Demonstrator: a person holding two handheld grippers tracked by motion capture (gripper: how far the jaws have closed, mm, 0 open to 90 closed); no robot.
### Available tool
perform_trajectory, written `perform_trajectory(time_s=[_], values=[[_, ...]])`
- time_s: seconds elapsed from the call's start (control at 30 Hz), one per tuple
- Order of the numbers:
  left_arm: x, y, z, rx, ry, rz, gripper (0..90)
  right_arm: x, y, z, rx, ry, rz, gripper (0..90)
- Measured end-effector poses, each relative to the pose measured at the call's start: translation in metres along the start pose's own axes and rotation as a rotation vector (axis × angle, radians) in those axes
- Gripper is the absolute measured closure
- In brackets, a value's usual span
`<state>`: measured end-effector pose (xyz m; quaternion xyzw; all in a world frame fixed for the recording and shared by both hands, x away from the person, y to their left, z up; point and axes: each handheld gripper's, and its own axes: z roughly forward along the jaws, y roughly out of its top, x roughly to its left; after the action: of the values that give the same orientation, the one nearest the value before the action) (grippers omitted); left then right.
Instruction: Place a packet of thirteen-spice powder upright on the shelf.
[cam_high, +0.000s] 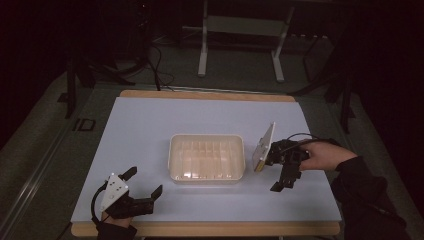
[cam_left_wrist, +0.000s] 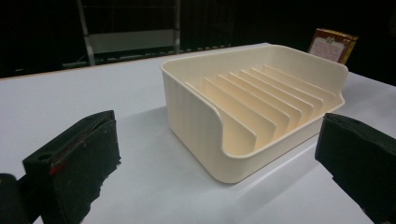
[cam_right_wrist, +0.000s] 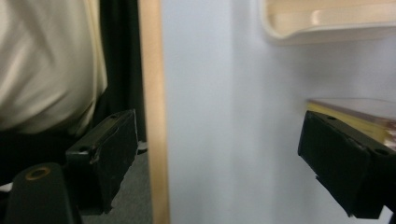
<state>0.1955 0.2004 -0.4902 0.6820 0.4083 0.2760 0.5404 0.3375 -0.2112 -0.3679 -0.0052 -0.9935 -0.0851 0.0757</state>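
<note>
Nearest the tabletop's (cam_high: 150, 125) front left corner, the left hand-held gripper (cam_high: 145, 182) rests wide open and empty. At mid-tabletop sits the cream rack (cam_high: 207, 158); just right, the right hand-held gripper (cam_high: 274, 170) stands wide, a card box (cam_high: 263, 146) against one jaw.

left gripper (cam_high: 145, 183) open and level, right gripper (cam_high: 272, 172) open

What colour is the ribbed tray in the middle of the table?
The tray is plain cream, with no pattern; the left gripper view shows it best.
</note>
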Motion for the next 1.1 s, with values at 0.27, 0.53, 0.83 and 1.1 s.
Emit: perform_trajectory(time_s=[0.27,0.53,0.83,1.1], values=[[0.000,-0.001,-0.002,0.002,0.007,-0.003,0.0,-0.011,-0.002,-0.017,-0.022,-0.033,0.015,12.7],[0.001,-0.001,-0.004,0.003,0.014,-0.004,0.0,-0.027,0.000,-0.028,-0.061,-0.153,0.044,13.6],[0.001,-0.002,-0.006,0.004,0.015,-0.008,0.0,-0.043,0.004,-0.023,-0.014,-0.107,0.065,11.3],[0.002,-0.003,-0.006,0.003,0.013,-0.009,0.0,-0.051,0.006,-0.013,0.026,-0.203,0.017,13.6]])
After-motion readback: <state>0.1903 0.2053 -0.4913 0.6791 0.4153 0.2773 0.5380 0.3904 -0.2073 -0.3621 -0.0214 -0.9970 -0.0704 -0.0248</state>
